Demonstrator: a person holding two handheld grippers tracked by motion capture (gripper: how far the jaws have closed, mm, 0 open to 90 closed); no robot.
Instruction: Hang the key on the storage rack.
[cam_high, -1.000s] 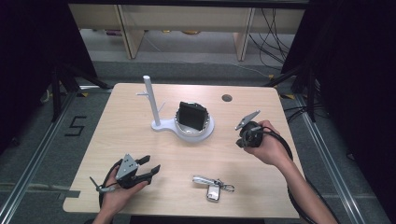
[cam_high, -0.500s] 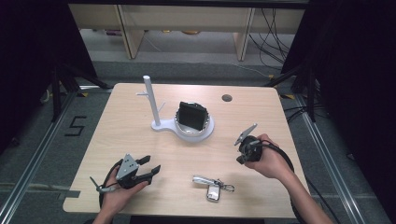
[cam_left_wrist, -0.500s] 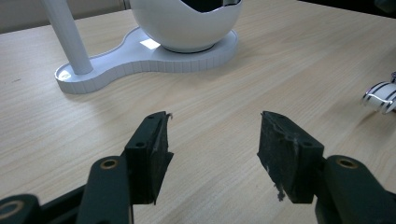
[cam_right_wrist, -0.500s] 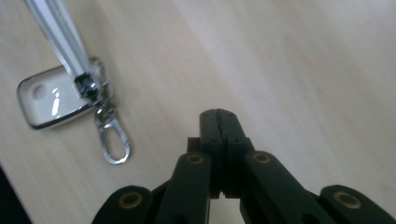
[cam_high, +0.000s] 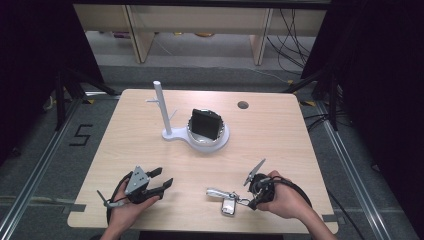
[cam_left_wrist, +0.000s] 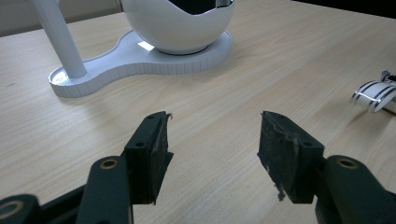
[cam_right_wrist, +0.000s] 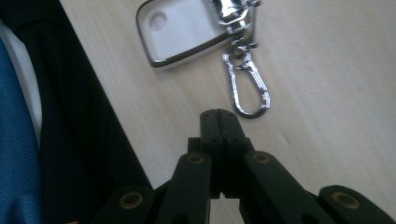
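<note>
A white key fob (cam_high: 228, 206) with a silver strap (cam_high: 216, 192) lies near the table's front edge. In the right gripper view the fob (cam_right_wrist: 187, 32) and its silver carabiner clip (cam_right_wrist: 247, 88) lie just past my right gripper (cam_right_wrist: 218, 114), whose jaws are shut with nothing between them. From above, the right gripper (cam_high: 251, 199) sits just right of the keys. My left gripper (cam_high: 161, 181) rests at the front left, jaws open and empty (cam_left_wrist: 212, 140). Beyond it is a white stand (cam_left_wrist: 140, 58) with a pole (cam_high: 162, 107) and a bowl (cam_high: 196, 137) holding a black object (cam_high: 206, 124).
The table's front edge runs close beside the fob in the right gripper view, with dark space and blue fabric (cam_right_wrist: 14, 154) beyond it. A round hole (cam_high: 243, 105) sits in the tabletop at the back right. Bare wood (cam_high: 280, 145) lies between the stand and the grippers.
My right gripper has moved from beside the bowl toward the table's front edge and now sits next to the keys. The left gripper has stayed put.
</note>
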